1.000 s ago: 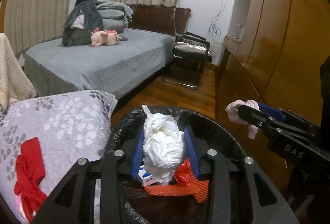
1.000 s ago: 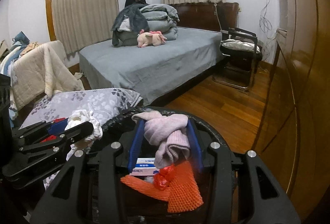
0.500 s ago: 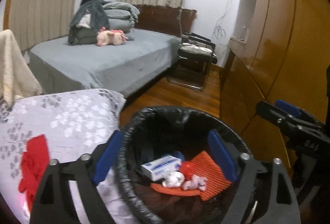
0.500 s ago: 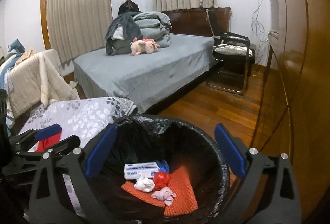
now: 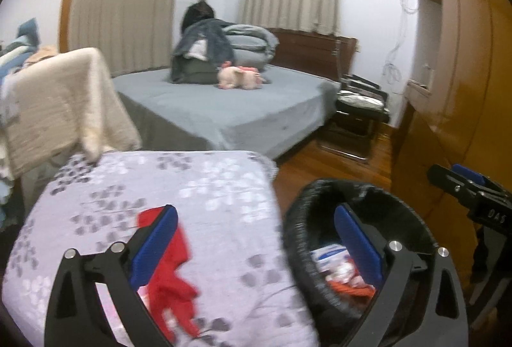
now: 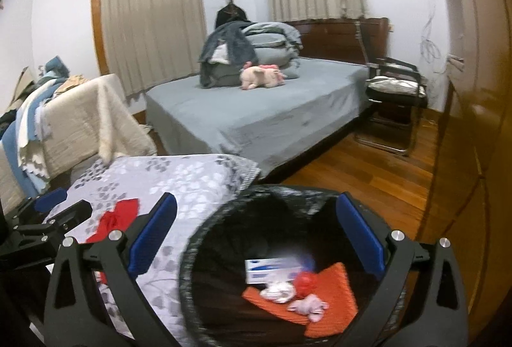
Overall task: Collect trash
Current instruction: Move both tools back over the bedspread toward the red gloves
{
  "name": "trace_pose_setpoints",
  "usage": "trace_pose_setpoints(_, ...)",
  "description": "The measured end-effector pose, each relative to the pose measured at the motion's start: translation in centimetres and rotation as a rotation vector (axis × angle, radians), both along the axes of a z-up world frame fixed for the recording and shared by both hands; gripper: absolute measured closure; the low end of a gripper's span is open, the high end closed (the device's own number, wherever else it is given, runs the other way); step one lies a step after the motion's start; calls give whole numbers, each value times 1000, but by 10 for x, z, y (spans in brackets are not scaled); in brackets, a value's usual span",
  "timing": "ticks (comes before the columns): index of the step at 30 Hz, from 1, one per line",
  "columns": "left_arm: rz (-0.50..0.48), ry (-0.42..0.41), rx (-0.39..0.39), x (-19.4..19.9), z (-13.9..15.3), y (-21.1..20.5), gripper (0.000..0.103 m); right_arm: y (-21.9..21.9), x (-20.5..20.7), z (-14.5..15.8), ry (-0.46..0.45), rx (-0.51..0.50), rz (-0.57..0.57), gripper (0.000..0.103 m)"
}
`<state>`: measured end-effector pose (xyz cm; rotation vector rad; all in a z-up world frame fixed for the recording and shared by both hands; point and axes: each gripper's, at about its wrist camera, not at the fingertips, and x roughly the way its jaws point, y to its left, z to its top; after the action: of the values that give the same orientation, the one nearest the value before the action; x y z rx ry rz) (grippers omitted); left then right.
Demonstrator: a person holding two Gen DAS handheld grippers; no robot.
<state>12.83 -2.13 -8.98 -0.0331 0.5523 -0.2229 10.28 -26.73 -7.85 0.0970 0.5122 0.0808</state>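
A black-lined trash bin (image 6: 204,232) stands beside a floral-covered table (image 5: 160,180). In it lie a white wad (image 6: 277,290), a pink sock (image 6: 308,306), a white-blue box (image 6: 272,269), a red ball (image 6: 305,280) and orange mesh (image 6: 332,302). A red cloth (image 5: 169,276) lies on the table. My left gripper (image 5: 256,248) is open and empty, straddling the table edge and the bin's rim (image 5: 294,238). My right gripper (image 6: 256,238) is open and empty above the bin. The left gripper also shows in the right wrist view (image 6: 48,212).
A grey bed (image 6: 256,116) with folded bedding and a pink plush toy (image 6: 262,76) lies behind. A black chair (image 6: 393,97) stands at the right. A wooden wardrobe (image 5: 464,91) runs along the right. A cream blanket (image 5: 64,110) hangs at the left.
Both grippers opened and dropped the white wad and pink sock into the bin. The left gripper then swung left over the table; the right one lifted slightly.
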Motion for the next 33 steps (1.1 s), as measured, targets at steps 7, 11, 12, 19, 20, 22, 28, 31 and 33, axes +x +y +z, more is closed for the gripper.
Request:
trace_pose_setpoints(7,127,14,27,-17,-12,60,7,56,12,-6,9,-9,100,6)
trace_pose_setpoints(11,196,25,28,-18,-19,91,7,81,20,-10,13,-7,139,6)
trace_pose_setpoints(12,210,30,28,-17,-21,99,7,87,23,-11,15,-9,147,6)
trace_pose_setpoints(19,276,59,25,-8,-38,135,8,131,49,-32,48,-29,206,6)
trace_pose_setpoints(20,282,64,24,-7,-40,139,9,136,52,-35,54,-30,210,6)
trace_pose_setpoints(22,296,77,25,-3,-47,148,9,146,58,-44,70,-31,220,6)
trace_pose_setpoints(28,323,104,33,7,-65,171,10,186,78,-72,125,-43,274,7)
trace_pose_setpoints(31,332,119,32,12,-74,183,10,206,85,-85,150,-50,307,11)
trace_pose_setpoints(33,339,128,29,15,-79,188,10,218,89,-93,168,-55,330,16)
